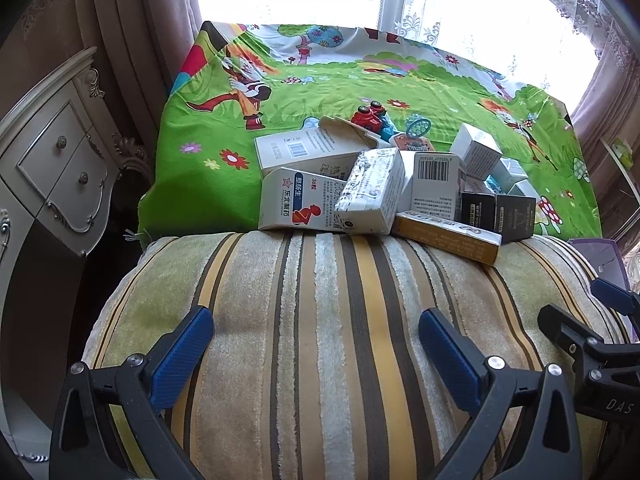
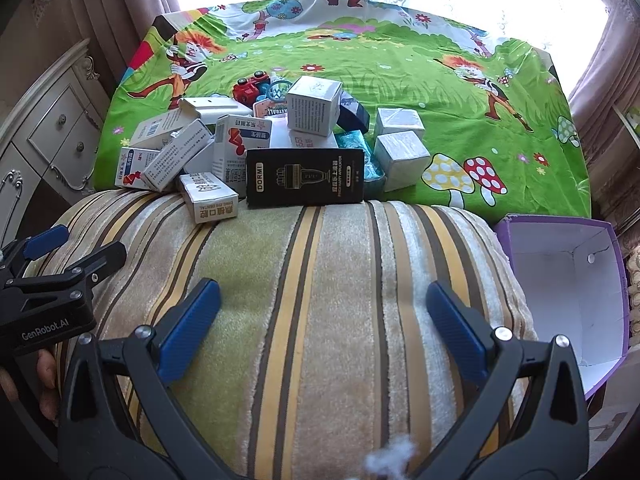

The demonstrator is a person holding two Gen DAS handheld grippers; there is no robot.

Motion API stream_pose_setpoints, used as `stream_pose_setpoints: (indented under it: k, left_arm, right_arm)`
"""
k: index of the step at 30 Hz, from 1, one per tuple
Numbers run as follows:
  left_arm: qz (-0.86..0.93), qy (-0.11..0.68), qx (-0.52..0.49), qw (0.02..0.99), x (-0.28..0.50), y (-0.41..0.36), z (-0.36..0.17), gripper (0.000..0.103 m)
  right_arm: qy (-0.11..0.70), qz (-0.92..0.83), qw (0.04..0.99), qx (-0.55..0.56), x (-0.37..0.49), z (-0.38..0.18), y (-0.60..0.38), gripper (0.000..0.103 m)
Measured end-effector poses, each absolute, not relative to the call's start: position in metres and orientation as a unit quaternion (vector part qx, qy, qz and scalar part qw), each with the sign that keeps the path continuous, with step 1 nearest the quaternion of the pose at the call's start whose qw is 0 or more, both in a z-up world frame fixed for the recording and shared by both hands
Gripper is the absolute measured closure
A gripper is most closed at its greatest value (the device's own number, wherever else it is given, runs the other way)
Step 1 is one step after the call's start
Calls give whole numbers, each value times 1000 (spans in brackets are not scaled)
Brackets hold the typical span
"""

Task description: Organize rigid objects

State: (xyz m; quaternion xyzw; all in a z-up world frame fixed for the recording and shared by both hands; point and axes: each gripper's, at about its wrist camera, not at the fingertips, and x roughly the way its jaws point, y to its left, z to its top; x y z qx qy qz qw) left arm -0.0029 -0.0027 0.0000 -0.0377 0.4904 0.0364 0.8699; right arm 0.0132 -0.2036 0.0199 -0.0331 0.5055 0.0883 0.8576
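A heap of small cartons lies on the green cartoon sheet just past a striped cushion. It holds a black DORMI box, white medicine boxes, a yellow-edged box, silver cubes and a red toy car. My left gripper hangs open over the cushion, well short of the heap, nothing between its fingers. My right gripper is open too, above the same cushion. An empty purple box stands open at the right.
A cream cabinet with drawers stands at the left beside curtains. A bright window lies behind the bed. A hand holds the left gripper's body at the lower left of the right wrist view.
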Motion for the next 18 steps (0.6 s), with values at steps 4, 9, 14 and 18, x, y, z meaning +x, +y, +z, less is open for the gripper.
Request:
stream_pose_setpoints:
  k: [4, 9, 14, 18]
  left_arm:
    - [37, 490, -38, 870, -3, -3, 0, 0]
    - [36, 490, -39, 870, -3, -3, 0, 0]
    - [36, 489, -40, 871, -2, -3, 0, 0]
    - [33, 486, -44, 872, -3, -2, 0, 0]
  right_arm:
    - [501, 87, 860, -34, 13, 19, -203, 0]
    - [501, 88, 860, -33, 13, 20, -204, 0]
    - [502, 87, 860, -34, 13, 19, -204, 0]
    - [512, 90, 854, -32, 15, 21, -205, 0]
